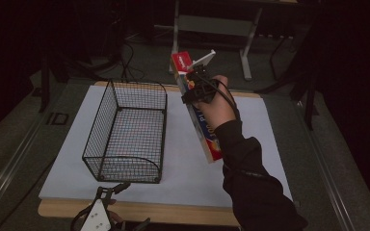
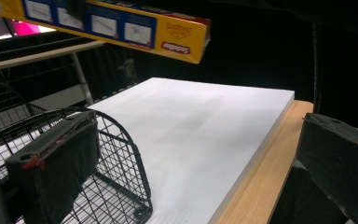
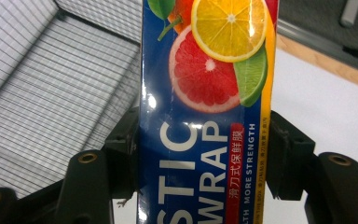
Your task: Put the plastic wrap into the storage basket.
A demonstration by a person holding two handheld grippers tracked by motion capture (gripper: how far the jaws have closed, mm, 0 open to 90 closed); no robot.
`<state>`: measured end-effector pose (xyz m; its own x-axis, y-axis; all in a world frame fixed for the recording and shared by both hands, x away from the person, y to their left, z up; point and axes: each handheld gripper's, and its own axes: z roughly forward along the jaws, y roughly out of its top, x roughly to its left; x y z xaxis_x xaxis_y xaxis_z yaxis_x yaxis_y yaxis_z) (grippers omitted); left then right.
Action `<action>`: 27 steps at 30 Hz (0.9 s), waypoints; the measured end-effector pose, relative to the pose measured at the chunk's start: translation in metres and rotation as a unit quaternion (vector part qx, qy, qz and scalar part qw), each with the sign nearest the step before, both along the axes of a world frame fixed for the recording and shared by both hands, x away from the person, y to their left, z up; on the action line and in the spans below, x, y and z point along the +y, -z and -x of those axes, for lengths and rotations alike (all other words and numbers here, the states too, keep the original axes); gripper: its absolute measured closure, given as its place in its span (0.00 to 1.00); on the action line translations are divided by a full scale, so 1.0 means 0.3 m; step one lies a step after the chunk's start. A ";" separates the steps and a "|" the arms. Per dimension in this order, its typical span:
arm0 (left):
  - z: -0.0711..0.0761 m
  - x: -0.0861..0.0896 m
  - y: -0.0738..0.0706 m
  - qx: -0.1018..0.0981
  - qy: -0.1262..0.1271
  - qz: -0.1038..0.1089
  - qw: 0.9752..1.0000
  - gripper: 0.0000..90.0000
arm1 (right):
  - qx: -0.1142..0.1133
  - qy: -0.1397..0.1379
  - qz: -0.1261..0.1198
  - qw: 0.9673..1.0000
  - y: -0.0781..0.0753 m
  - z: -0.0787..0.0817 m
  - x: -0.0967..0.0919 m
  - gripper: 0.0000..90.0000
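A long plastic wrap box, blue with citrus pictures and a red end, hangs in the air right of a black wire basket. My right gripper is shut on the box, its pads pressing both long sides of the plastic wrap box. The basket lies below and to the left in the right gripper view. My left gripper rests at the table's near edge, jaws wide apart with nothing between them. In the left gripper view the box floats overhead, its yellow side showing, and the basket is just ahead.
A white board covers a wooden table, with bare room right of the basket. Behind the table stand a metal frame and floor cables. The surroundings are dark.
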<state>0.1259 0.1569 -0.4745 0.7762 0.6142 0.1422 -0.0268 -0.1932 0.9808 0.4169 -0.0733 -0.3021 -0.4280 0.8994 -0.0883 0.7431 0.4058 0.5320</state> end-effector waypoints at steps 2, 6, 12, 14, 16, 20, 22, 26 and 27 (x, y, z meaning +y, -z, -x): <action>0.001 -0.001 0.000 -0.001 0.000 -0.001 1.000 0.00 | -0.005 -0.005 -0.005 1.000 -0.010 0.002 0.026 0.44; 0.003 -0.001 0.000 -0.001 0.003 -0.003 1.000 0.00 | -0.014 -0.020 -0.005 1.000 -0.022 0.006 0.079 0.44; 0.003 0.004 -0.002 0.000 0.004 0.002 1.000 0.00 | -0.025 -0.049 -0.013 0.998 -0.034 0.012 0.153 0.44; 0.004 0.003 -0.002 0.000 0.004 0.002 1.000 0.00 | -0.025 -0.056 -0.014 0.998 -0.034 0.013 0.178 0.44; 0.004 0.004 -0.002 0.000 0.005 0.001 1.000 0.00 | -0.024 -0.059 -0.017 0.998 -0.033 0.013 0.203 0.44; 0.005 0.006 -0.002 0.000 0.005 0.000 1.000 0.00 | -0.031 -0.070 -0.020 0.997 -0.032 0.014 0.247 0.44; 0.007 0.007 -0.002 -0.001 0.005 0.003 1.000 0.00 | -0.036 -0.078 -0.027 0.996 -0.032 0.016 0.267 0.44; 0.009 0.009 -0.003 -0.001 0.004 0.000 1.000 0.00 | -0.048 -0.088 -0.037 0.994 -0.030 0.021 0.312 0.44; 0.011 0.009 -0.003 -0.002 0.005 0.000 1.000 0.00 | -0.048 -0.090 -0.036 0.994 -0.030 0.022 0.325 0.44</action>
